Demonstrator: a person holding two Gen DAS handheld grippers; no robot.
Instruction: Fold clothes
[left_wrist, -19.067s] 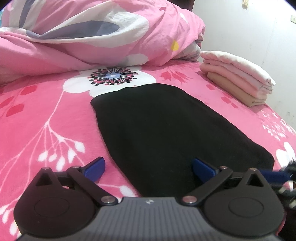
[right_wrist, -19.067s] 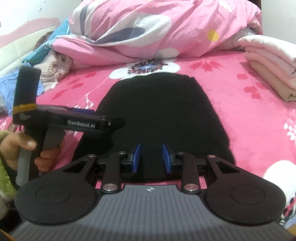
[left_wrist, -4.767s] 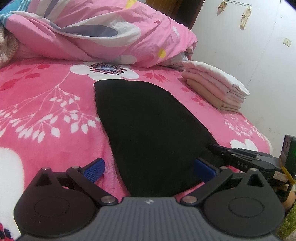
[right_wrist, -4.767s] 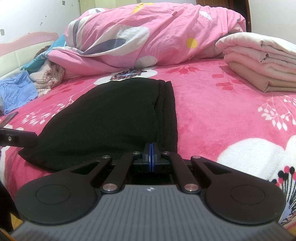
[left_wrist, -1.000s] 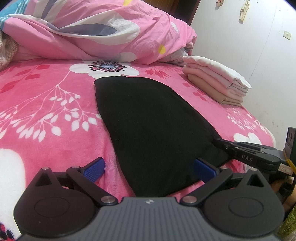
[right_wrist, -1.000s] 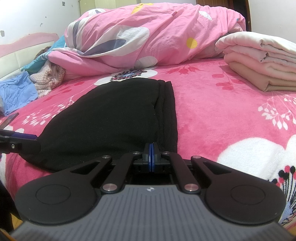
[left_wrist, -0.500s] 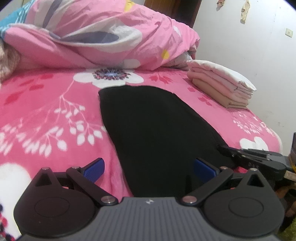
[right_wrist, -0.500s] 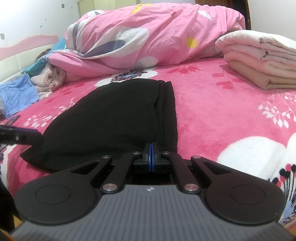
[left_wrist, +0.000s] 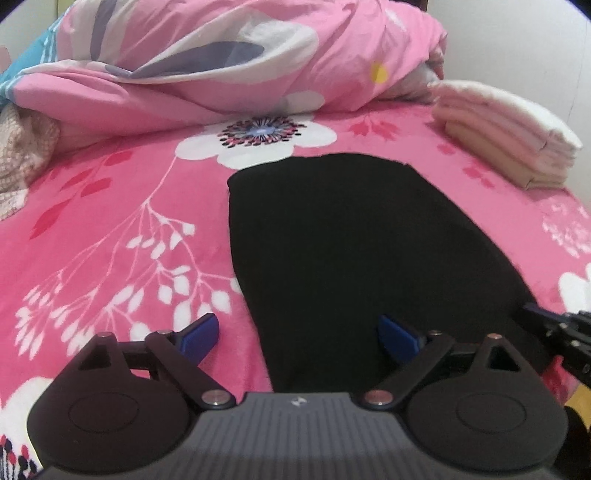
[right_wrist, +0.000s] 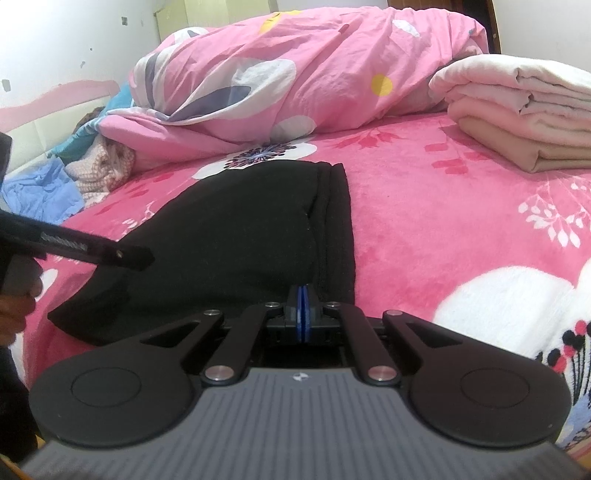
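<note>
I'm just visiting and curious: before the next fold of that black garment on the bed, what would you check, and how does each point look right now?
1. Black garment lies flat on the pink blanket: ok.
2. Right gripper shut at the garment's near edge: ok; whether cloth is pinched between the pads: cannot tell.
3. Left gripper open, its jaws just closing a little, astride the near left corner, nothing pinched: not ok yet.
4. Folded stack sits apart from the garment: ok.
5. Rumpled duvet stays beyond the garment's far end: ok.
</note>
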